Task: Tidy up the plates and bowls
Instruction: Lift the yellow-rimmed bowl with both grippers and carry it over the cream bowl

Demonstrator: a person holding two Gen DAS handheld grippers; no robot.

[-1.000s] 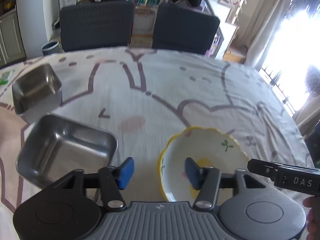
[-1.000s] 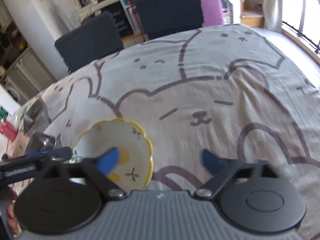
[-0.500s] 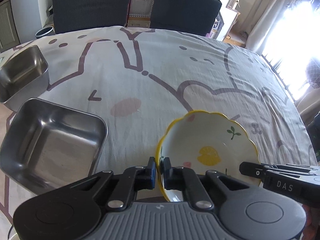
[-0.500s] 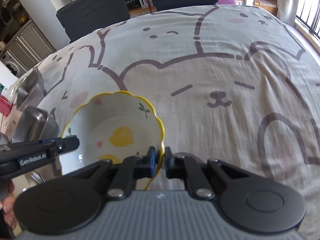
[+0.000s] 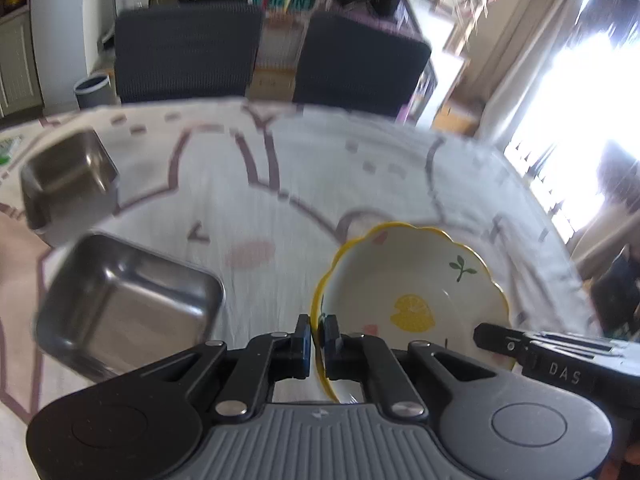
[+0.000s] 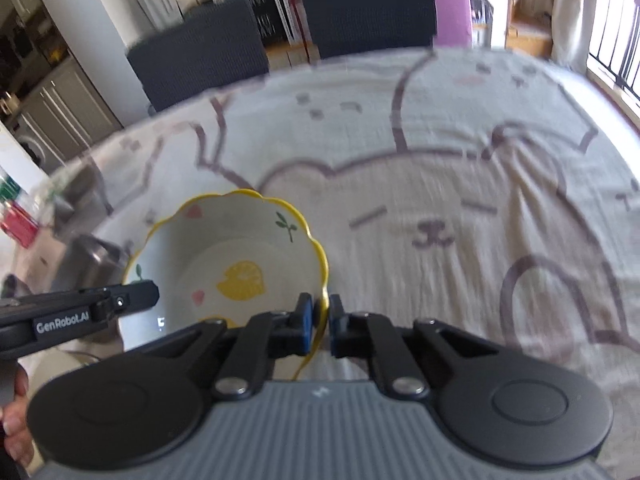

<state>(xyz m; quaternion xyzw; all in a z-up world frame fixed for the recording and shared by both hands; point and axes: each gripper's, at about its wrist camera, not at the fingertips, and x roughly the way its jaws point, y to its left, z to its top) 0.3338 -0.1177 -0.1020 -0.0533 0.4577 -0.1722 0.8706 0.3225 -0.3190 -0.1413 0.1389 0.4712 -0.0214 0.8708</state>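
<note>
While both grippers clamp it from opposite sides, the yellow-rimmed bowl (image 5: 416, 292) sits between them over the tablecloth (image 5: 280, 184), tipped toward the left wrist camera. The left gripper (image 5: 318, 336) has its 2 blue-padded fingers (image 5: 305, 334) pressed on the bowl's near-left rim, one pad outside the wall and one inside. Its jaws have just been closing, and the rim is now pinched between them. In the right wrist view the right gripper (image 6: 321, 316) does the same on the bowl's right rim (image 6: 320, 264); those jaws have also just drawn together, and only the scalloped yellow edge parts the pads.

The bowl is white inside, with a lemon print at the bottom, green sprigs and small pink marks on the wall. Whether its base touches the cloth cannot be told from either view.

To the left of the bowl in the left wrist view, a square steel tray (image 5: 128, 304) rests on the cloth, apart from the bowl. A 2nd steel tray (image 5: 68, 176) stands farther back on the left. Beyond the table's far edge are 2 dark chairs (image 5: 188, 52). Part of a hand (image 6: 16, 432) shows at the lower left edge of the right wrist view, holding the left gripper's body.
</note>
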